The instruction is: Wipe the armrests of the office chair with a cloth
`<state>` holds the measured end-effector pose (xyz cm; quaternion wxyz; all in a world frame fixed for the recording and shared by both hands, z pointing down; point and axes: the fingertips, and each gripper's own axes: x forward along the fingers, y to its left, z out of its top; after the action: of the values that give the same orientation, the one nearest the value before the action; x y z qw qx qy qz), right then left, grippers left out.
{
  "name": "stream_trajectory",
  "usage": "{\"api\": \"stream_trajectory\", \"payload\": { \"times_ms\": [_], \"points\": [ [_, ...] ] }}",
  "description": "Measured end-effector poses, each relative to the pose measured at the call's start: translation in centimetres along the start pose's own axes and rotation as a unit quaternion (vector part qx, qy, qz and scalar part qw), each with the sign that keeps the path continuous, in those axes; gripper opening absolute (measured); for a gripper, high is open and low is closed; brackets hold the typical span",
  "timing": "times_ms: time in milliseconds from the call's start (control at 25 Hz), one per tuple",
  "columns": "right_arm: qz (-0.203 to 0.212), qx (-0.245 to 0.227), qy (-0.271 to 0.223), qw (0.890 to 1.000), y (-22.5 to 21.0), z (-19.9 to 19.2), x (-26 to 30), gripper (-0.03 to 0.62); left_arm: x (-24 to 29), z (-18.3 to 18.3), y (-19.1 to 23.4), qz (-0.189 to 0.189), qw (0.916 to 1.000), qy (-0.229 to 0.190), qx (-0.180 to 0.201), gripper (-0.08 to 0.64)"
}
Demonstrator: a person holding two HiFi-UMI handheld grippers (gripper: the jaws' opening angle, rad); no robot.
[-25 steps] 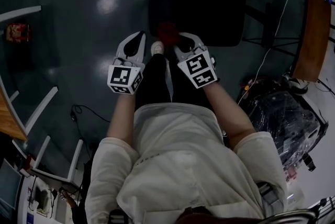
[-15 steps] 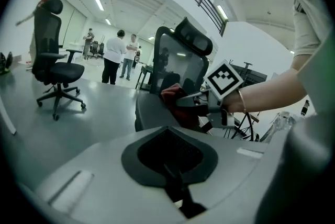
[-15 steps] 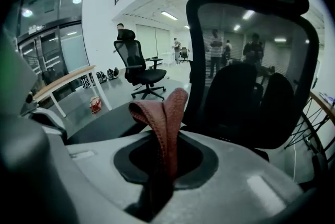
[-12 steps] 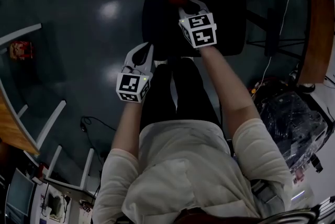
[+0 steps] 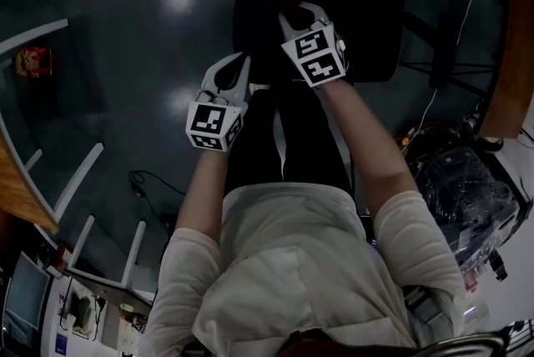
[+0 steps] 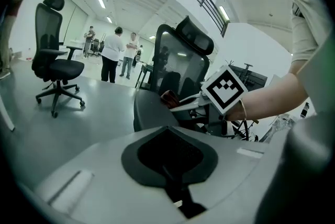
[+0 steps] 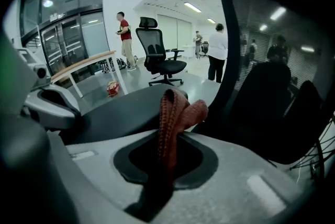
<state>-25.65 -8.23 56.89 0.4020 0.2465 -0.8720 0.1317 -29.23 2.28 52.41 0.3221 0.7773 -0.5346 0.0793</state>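
Left gripper (image 5: 231, 70) is clenched on nothing, just short of the chair (image 5: 367, 22). Right gripper (image 5: 294, 13) pinches the red cloth (image 7: 175, 110) over it. Only a thin fold looks caught, so hard rubbing could probably drag it loose.
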Motion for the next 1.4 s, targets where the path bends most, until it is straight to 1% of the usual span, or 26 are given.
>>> {"api": "stream_trajectory", "payload": {
  "times_ms": [160, 360, 480, 720, 840, 960, 1040, 1120, 1200, 1280, 1400],
  "points": [
    [0.008, -0.045, 0.008, 0.999, 2.1, -1.2, -1.3, 0.040, -0.1, 0.1, 0.0, -0.001, 1.0000, -0.002, -0.003, 0.015],
    [0.027, -0.062, 0.009, 0.998, 5.2, -3.6, -3.5, 0.041, -0.3, -0.6, -0.8, -0.007, 0.9999, -0.001, 0.012, 0.015],
    [0.038, -0.061, 0.012, 0.997, 7.1, -5.2, -4.8, 0.041, -0.7, -1.4, -1.7, -0.008, 0.9998, 0.004, 0.018, 0.015],
    [0.046, -0.050, 0.023, 0.997, 10.3, -6.8, -6.2, 0.041, -1.7, -1.9, -1.7, 0.007, 0.9999, -0.008, 0.008, 0.015],
    [0.054, -0.032, 0.032, 0.998, 11.7, -7.5, -6.7, 0.041, -2.2, -2.4, -1.6, 0.013, 0.9999, -0.007, 0.002, 0.015],
    [0.075, -0.022, 0.041, 0.996, 12.9, -8.2, -7.6, 0.041, -2.3, -2.5, -1.7, 0.019, 0.9997, -0.010, -0.007, 0.015],
    [0.095, -0.026, 0.048, 0.994, 13.5, -8.9, -8.4, 0.041, -2.3, -2.7, -1.9, 0.019, 0.9997, -0.009, -0.012, 0.015],
    [0.096, -0.031, 0.053, 0.993, 13.1, -9.4, -9.1, 0.041, -2.3, -2.8, -1.9, 0.017, 0.9997, -0.003, -0.019, 0.015],
    [0.075, -0.029, 0.053, 0.995, 11.2, -8.9, -9.4, 0.041, -2.2, -2.8, -1.9, 0.013, 0.9996, 0.004, -0.027, 0.015],
    [0.046, -0.034, 0.042, 0.997, 8.4, -7.3, -9.5, 0.041, -2.2, -2.8, -2.0, 0.005, 0.9995, 0.009, -0.031, 0.015],
    [0.004, -0.052, 0.012, 0.999, 3.8, -3.1, -8.6, 0.041, -2.3, -2.0, -1.9, -0.001, 0.9998, 0.004, -0.021, 0.015]
  ]
}}
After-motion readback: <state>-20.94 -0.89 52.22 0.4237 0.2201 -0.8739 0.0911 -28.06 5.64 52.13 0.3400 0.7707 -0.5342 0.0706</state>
